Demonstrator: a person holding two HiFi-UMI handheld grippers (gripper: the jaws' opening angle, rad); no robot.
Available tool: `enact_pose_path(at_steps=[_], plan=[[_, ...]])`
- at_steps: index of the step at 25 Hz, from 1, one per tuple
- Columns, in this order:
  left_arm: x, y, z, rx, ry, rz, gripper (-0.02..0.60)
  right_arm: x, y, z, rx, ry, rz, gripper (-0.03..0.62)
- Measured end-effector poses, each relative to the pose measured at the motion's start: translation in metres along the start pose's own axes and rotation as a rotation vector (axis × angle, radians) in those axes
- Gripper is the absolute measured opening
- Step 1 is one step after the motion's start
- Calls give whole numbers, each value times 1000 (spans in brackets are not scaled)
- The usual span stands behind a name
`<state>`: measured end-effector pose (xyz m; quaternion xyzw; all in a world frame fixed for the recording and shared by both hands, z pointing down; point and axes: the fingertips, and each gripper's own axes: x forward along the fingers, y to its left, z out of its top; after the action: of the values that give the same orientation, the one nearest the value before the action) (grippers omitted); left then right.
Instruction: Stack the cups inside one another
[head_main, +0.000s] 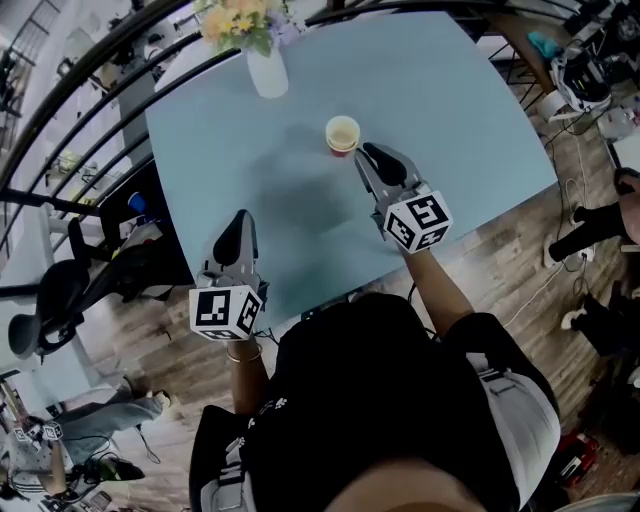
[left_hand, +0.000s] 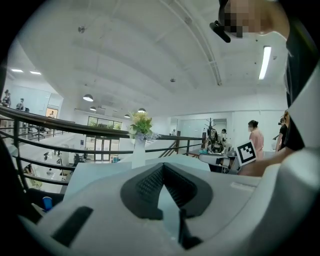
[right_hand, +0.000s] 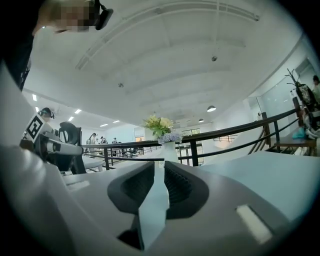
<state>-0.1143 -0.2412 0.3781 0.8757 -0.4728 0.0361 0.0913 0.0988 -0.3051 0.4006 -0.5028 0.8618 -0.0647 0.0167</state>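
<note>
Just beyond the right tongs (head_main: 369, 153), barely ajar and empty, the cups (head_main: 342, 134) may topple if nudged forward; the left tongs (head_main: 243, 220), closed and empty, sit well apart.

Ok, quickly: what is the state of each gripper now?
Left gripper: closed, holding nothing.
Right gripper: jaws slightly apart, holding nothing.

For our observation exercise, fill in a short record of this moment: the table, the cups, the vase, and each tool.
table: light blue
cups: cream rim above red, upright, just beyond the right tool
vase: white, with flowers, near the far edge
left tool: closed, empty
right tool: jaws a slit apart, empty
</note>
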Motion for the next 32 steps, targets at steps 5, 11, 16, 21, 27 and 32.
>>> enact_pose_path(at_steps=[5,11,16,21,27,32], plan=[[5,-11,-1,9,1,-46,-14,-18,14,3,10,-9,6,6],[11,-21,-4,11,6,-83,-14,-33,19,-2,12,5,5,6],[8,-22,-5,11,12,-94,-14,-38,24,-4,-4,25,4,6],[10,-22,-5,12,14,-94,-14,-37,27,-4,-24,40,17,6],[5,-24,-4,12,10,-98,-14,-42,32,-2,-21,42,16,6],[5,-26,-4,18,5,-108,-14,-48,32,2,-25,35,5,6]])
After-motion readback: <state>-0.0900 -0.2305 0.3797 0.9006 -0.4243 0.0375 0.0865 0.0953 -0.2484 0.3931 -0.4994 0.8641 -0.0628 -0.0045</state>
